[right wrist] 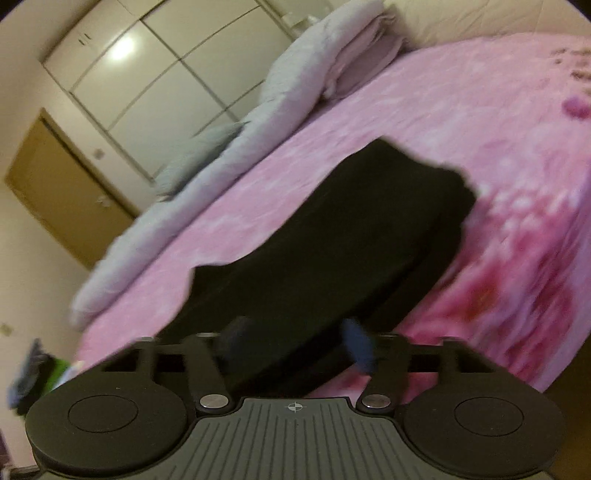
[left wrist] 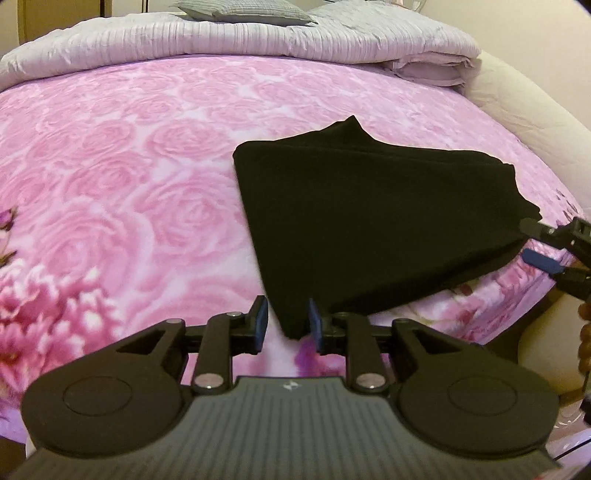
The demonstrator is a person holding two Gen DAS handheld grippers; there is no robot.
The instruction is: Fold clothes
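A black garment (left wrist: 373,218) lies folded on the pink rose-print bed (left wrist: 122,177). My left gripper (left wrist: 288,323) is open, its blue pads on either side of the garment's near corner, which hangs between them. My right gripper (left wrist: 532,242) shows at the right edge of the left wrist view, open beside the garment's right edge. In the blurred, tilted right wrist view, the right gripper (right wrist: 295,343) is open with the black garment (right wrist: 332,251) between and beyond its blue pads.
A folded pale grey quilt (left wrist: 240,40) with a grey pillow (left wrist: 243,13) lies along the far side of the bed. A white wardrobe (right wrist: 147,70) and a wooden door (right wrist: 62,188) stand behind. The bed's edge drops off at the right.
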